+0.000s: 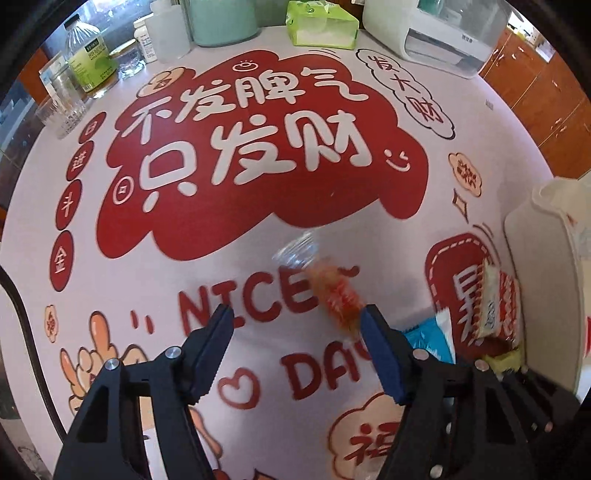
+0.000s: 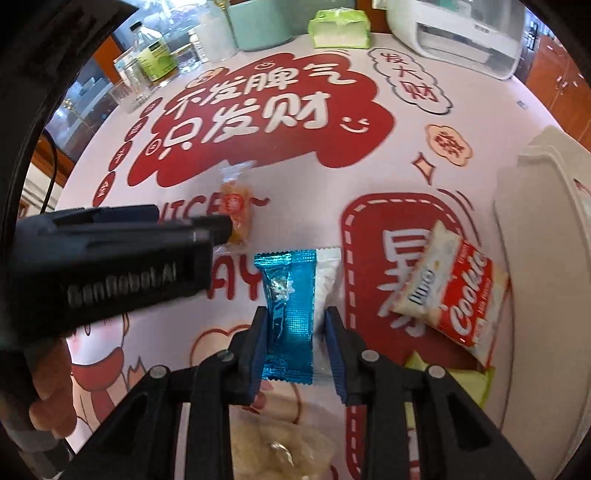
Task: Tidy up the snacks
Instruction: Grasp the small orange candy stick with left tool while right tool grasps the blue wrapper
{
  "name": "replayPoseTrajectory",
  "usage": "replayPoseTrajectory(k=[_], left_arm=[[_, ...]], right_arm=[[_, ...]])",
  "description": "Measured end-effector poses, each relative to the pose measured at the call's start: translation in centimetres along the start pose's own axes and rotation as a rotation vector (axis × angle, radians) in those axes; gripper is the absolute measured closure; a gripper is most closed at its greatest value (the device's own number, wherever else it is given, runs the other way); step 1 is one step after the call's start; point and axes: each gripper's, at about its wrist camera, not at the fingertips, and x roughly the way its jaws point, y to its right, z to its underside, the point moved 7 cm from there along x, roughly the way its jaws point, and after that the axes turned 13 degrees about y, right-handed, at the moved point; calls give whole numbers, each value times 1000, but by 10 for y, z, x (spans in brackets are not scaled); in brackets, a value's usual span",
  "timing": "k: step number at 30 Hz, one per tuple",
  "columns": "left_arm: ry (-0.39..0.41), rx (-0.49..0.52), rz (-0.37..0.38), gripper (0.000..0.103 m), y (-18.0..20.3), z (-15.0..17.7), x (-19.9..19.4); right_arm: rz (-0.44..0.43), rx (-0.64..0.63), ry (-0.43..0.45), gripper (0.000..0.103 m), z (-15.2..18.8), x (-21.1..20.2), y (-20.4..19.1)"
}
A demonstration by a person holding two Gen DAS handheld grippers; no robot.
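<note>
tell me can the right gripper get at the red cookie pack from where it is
Probably yes, but not straight away: the right gripper has its jaws around the blue packet. The red cookie pack lies to its right with nothing on top, leaning by the white bin.

I have open mat (image 1: 258, 236) across the middle, nothing standing on it up to the far row of bottles (image 1: 90, 59), tissue pack (image 1: 321, 24) and white appliance (image 1: 443, 37). On the right the white bin (image 2: 546, 206) walls me off, with the cookie pack (image 2: 458, 291) lying just beside it. The blue packet (image 2: 288, 310) and orange candy (image 2: 236, 218) crowd the near mat.
</note>
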Motion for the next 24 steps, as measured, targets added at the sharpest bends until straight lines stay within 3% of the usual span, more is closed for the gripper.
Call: replayPoseTrajectory(k=[9, 18, 24], left_arm=[[-50, -121, 67, 41, 14, -8, 20], [-24, -125, 75, 46, 24, -12, 22], [-75, -221, 123, 52, 25, -24, 30]], right_arm=[[-4, 47, -5, 73, 11, -11, 18], [-16, 60, -6, 73, 13, -15, 22], [-33, 75, -19, 73, 13, -16, 22]])
